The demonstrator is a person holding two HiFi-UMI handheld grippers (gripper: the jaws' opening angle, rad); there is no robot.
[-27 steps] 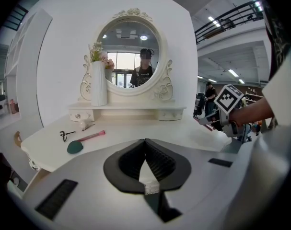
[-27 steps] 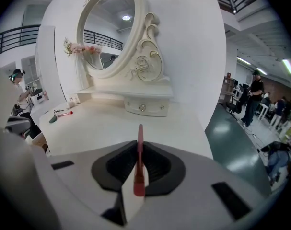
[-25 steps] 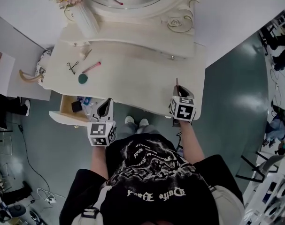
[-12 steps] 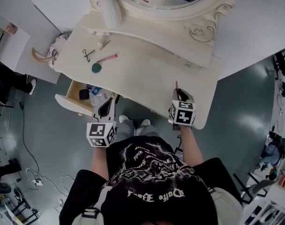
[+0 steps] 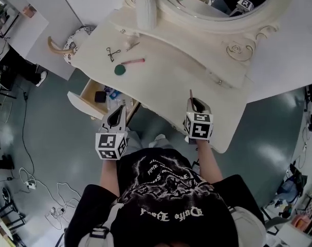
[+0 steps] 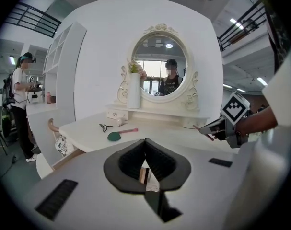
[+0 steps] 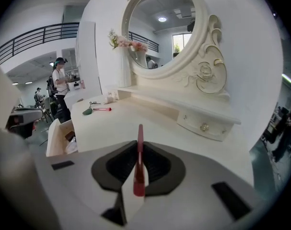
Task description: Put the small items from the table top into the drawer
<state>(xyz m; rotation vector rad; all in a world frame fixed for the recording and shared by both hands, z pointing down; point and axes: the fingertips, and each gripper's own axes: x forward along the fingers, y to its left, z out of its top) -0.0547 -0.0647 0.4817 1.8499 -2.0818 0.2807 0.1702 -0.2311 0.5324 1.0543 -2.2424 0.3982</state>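
- Red and thin, the stick is pinched between the right gripper's jaws and pokes out past their tips, over the counter's near edge. So narrow a hold could let it pivot or slip during the carry.
- The open drawer is well apart, at the counter's left, so a careless release might miss it.
- The left gripper's jaws are closed on nothing, near the drawer.
- A green-headed brush and a curler lie on the counter.
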